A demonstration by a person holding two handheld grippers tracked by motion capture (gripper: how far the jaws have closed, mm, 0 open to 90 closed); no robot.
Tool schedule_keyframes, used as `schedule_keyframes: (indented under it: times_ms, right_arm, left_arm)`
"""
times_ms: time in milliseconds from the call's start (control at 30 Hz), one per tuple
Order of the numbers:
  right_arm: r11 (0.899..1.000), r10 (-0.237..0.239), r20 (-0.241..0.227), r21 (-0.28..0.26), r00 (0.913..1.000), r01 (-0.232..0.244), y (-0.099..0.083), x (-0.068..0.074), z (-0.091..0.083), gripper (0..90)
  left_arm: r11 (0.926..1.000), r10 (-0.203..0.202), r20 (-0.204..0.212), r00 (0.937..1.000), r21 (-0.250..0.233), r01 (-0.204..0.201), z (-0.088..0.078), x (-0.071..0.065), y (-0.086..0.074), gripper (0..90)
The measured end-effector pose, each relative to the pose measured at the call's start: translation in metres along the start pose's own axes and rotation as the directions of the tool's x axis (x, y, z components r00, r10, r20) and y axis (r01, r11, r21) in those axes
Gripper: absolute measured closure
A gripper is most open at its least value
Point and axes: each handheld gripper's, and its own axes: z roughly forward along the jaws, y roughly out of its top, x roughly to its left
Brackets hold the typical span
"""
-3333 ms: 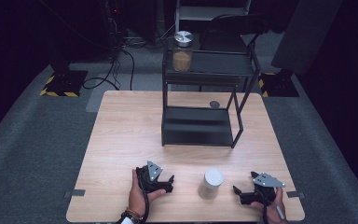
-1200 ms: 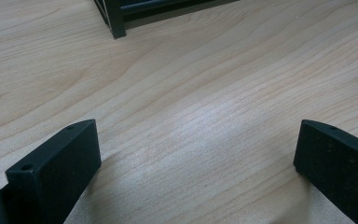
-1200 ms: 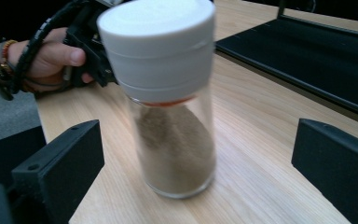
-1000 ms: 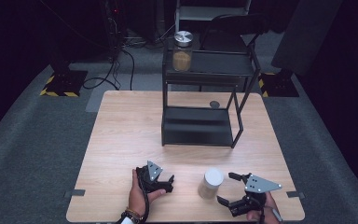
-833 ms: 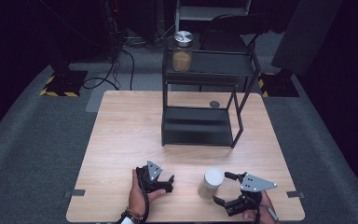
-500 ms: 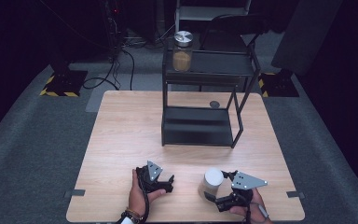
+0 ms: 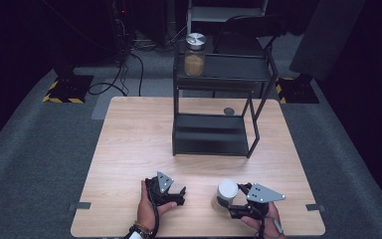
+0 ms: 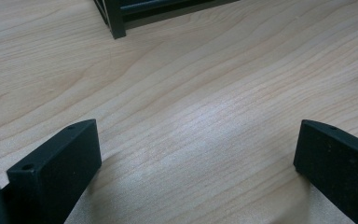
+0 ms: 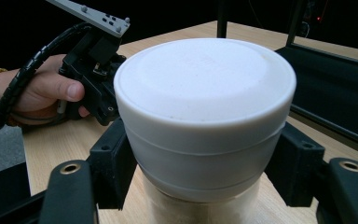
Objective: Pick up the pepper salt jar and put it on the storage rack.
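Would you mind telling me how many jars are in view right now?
2. A white-lidded jar stands at the table's near edge, with the right gripper shut on it. A silver-lidded jar stands on the black shelf rack's top shelf. None seems hidden.

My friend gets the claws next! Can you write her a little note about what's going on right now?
Right claw: just closed, shut on the white-lidded jar at the table's near edge.
Left claw: open, holding nothing, resting on the table.
Black rack stands mid-table; another jar sits on its top shelf.
Done: jar gripped.
Left: lift it, probably onto the rack.
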Motion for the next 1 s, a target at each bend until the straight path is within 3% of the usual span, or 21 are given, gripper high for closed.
schedule_keyframes:
  times_ms: [433, 600, 1000]
  right_arm:
    - [1.0, -0.016, 0.044, -0.003, 0.9989, 0.017, -0.001, 0.01, -0.002, 34.0]
    - [1.0, 0.012, 0.068, -0.02, 0.9976, -0.011, 0.0, 0.011, -0.005, 34.1]
    - [0.996, 0.035, 0.186, -0.091, 0.9819, -0.018, 0.026, 0.006, -0.017, 34.1]
  left_arm:
    - [1.0, 0.0, 0.0, 1.0, 0.0, 0.0, 0.0, 0.0, 0.0, 0.4]
    - [1.0, 0.0, 0.0, 1.0, 0.0, 0.0, 0.0, 0.0, 0.0, 0.4]
    - [1.0, 0.001, 0.0, 1.0, 0.0, -0.001, 0.0, 0.0, 0.0, 0.5]
